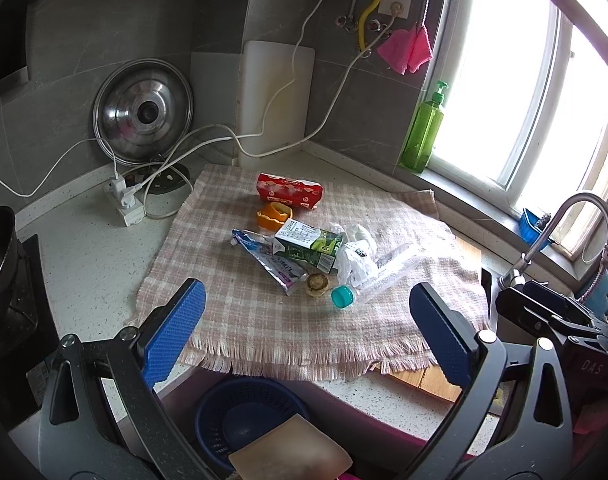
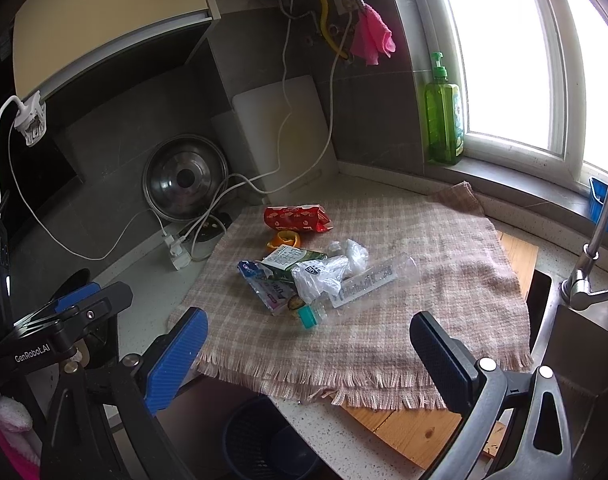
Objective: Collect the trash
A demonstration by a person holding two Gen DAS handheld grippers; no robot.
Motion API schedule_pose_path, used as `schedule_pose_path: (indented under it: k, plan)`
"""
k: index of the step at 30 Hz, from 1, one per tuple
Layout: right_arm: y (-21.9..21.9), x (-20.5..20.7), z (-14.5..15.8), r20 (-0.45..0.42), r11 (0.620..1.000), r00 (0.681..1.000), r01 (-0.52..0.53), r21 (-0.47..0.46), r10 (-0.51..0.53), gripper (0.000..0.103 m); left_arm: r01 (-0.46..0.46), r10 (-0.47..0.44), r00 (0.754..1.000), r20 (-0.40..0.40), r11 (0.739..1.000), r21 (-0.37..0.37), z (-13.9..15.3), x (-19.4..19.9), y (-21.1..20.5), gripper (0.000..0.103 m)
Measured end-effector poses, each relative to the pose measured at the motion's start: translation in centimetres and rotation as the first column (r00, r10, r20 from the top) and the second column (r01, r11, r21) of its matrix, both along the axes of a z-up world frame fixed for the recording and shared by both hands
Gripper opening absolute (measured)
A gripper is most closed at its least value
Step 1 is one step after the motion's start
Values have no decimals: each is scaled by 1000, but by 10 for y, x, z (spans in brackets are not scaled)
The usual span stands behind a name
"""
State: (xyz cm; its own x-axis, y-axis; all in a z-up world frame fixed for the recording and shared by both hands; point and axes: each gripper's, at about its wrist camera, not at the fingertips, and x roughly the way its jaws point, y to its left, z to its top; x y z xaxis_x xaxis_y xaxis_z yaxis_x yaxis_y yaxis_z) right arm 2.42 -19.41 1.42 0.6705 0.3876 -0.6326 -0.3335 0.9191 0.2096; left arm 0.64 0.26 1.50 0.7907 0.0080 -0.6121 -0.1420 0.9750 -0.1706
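Through the left wrist camera I see my left gripper spread wide, holding nothing, its blue pads hanging over the near edge of a checked cloth on the speckled counter. The trash sits in a heap in the middle of that cloth. Farthest is a red wrapper, with a piece of orange peel just in front of it. Nearer lies a green and white carton, touching a flattened toothpaste tube on its left and a crumpled white bag on its right. A clear bottle lies on its side, its teal cap pointing toward me, and a small brown scrap rests just left of the cap. Below the counter edge I can see a blue basket. A pot lid and a white board lean against the far wall, and a green soap bottle stands on the sill at right.

Through the right wrist camera my right gripper is likewise spread and empty, near the front fringe of the cloth. The same heap lies beyond it: wrapper, peel, carton, tube, bag, bottle and cap. The left gripper shows at far left; I cannot tell its spread from here. A tap stands over the sink at right.
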Motion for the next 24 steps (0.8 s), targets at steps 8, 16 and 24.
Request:
schedule_pose_path:
  k: [8, 16, 24]
  plan:
    - [-3, 6, -3, -28, 1000, 1000, 6, 7, -6, 103, -2, 2, 1000, -4, 1000, 0, 3, 3, -1, 103]
    - [-7, 15, -6, -55, 1000, 998, 16, 10, -15, 102, -9, 9, 1000, -4, 1000, -10, -6, 2, 5, 103]
    - [-22, 35, -21, -127, 998, 990, 60, 37, -55, 98, -23, 21, 999, -36, 999, -49, -33, 7, 24, 103]
